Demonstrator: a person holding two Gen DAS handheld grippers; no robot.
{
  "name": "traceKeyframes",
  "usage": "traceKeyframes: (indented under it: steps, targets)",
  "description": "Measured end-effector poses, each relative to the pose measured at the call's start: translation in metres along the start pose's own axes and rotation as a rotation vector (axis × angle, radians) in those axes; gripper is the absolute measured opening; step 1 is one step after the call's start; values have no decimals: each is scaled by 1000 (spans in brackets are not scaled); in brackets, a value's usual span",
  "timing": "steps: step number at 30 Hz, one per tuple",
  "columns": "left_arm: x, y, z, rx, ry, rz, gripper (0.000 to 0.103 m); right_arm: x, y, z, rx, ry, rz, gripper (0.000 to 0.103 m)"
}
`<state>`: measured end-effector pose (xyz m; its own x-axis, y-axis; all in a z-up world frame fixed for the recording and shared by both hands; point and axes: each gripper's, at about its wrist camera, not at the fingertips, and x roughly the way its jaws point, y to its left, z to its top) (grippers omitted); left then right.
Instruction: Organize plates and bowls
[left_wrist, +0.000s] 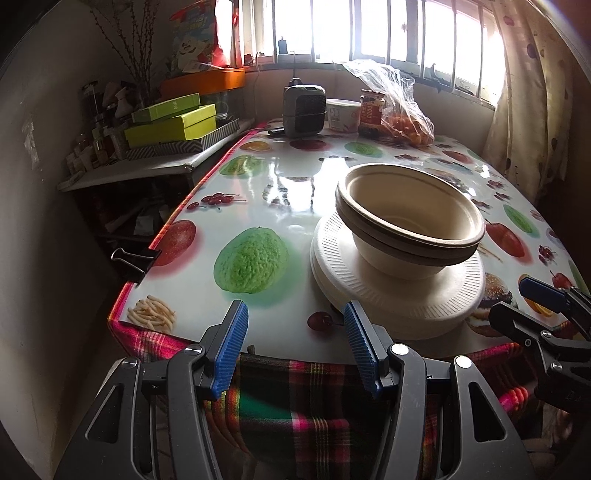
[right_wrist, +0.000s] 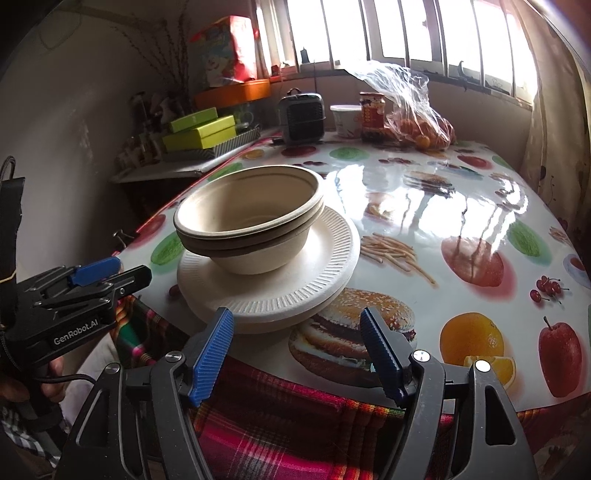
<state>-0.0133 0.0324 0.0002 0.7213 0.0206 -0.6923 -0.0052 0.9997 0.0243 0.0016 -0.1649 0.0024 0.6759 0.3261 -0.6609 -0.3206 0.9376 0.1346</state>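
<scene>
Through my left wrist camera, my left gripper (left_wrist: 295, 345) hangs at the near table edge with its blue ribbed pads spread apart and nothing between them. Just ahead and to the right, the two nested beige paper bowls (left_wrist: 410, 221) sit on the pair of stacked white ribbed paper plates (left_wrist: 399, 295), near the front of the glossy fruit-print tablecloth (left_wrist: 288, 177). My right gripper (left_wrist: 546, 306) pokes in at the right edge; from here I cannot tell its gap. Switching to the right wrist camera, that gripper (right_wrist: 297, 350) is wide apart and empty too, with the plates' (right_wrist: 273, 299) front rim just beyond its left pad and the bowls (right_wrist: 247, 225) on top. The stack looks done, I reckon, or is about to be shifted. If it moves, I need a pinch on the plate rim, kept level so the bowls don't slide.
</scene>
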Motion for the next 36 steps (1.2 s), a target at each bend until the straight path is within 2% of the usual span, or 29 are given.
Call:
traceKeyframes:
  steps: [36]
  targets:
    - [-8, -7, -8, 21, -12, -19, 55, -4, 4, -4, 0, -7, 1, 72]
